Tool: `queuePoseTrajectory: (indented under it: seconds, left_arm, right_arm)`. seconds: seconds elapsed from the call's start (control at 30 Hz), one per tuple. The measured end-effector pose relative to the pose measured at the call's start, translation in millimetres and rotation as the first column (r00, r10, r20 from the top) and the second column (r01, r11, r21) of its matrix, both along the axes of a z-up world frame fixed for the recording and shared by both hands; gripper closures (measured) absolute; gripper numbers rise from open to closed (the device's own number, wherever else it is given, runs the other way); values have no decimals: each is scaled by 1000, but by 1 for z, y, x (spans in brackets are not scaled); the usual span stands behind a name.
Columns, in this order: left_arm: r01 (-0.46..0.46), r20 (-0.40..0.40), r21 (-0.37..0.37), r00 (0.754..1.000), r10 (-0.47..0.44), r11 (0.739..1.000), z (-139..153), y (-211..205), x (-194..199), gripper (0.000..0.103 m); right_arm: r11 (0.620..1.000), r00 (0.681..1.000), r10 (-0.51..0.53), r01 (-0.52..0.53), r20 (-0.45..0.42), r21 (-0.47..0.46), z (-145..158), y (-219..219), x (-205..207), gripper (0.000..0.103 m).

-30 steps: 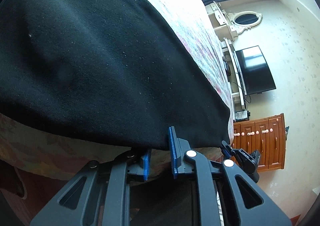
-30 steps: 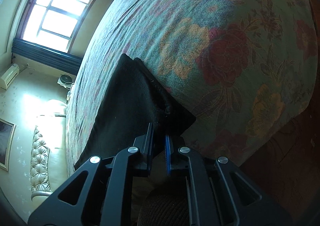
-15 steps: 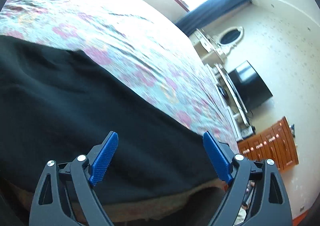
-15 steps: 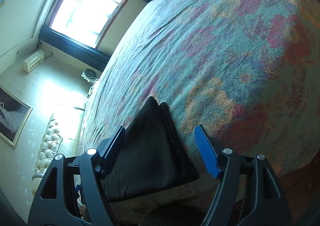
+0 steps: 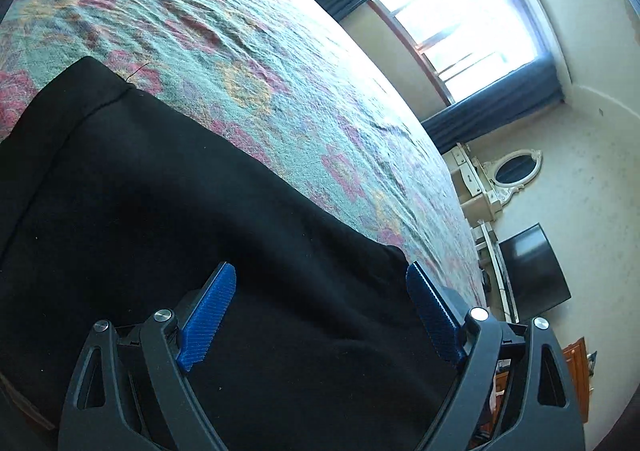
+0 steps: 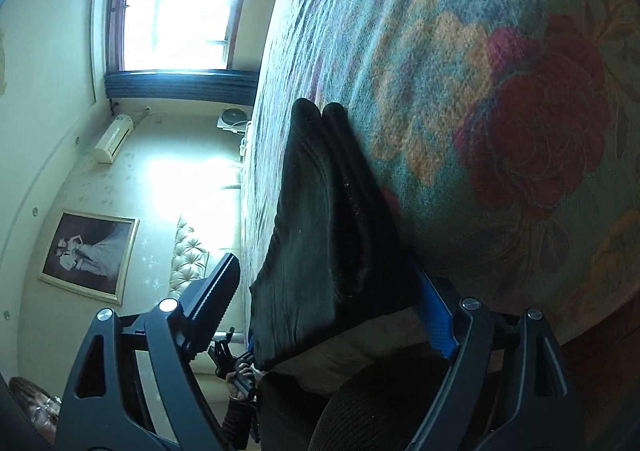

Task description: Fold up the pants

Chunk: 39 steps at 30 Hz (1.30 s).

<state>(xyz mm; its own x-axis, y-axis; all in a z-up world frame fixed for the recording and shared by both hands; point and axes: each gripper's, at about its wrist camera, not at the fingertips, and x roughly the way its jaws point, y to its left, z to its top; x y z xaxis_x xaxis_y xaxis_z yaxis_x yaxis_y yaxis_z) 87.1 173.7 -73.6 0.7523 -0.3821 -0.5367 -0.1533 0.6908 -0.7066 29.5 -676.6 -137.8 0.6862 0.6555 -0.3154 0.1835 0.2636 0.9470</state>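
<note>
Pants (image 5: 200,211), unlabelled, lie folded on bedspread (image 5: 280,71); both grippers (image 5: 320,311) (image 6: 332,311) gape empty.

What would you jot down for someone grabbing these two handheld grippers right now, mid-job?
Left gripper: open, empty, over the black pants.
Right gripper: open, empty, at the near end of the pants.
Pants: lying in a long folded strip on the flowered bedspread, near the bed's edge.
Done: the legs look laid one on the other.
Left: probably fold the strip across its length and tidy the edges.
</note>
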Motion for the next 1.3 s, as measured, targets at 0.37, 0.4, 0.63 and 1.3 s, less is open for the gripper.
queuePoseTrajectory:
  seconds: [0.37,0.4,0.63,1.3]
  left_arm:
    - [72,-2,149,997,-72,986,-2,-14,8,14]
    - [77,-3,153,997,-78,985,-3,-15,8,14]
    - [81,-8,159,997,-80,984,-2,-15,6,14]
    - [141,-45,118,990,-136,983,4,-9,1,14]
  right_arm:
    - [964,995,-3,-24,-100,-265,27,11,6,84]
    - [965,997,-4,-18,-83,-262,33,11,4,84]
    - [966,999,-5,17,49,-259,98,24,14,85]
    - [866,927,286,-141,243,-480,263,206,76,85]
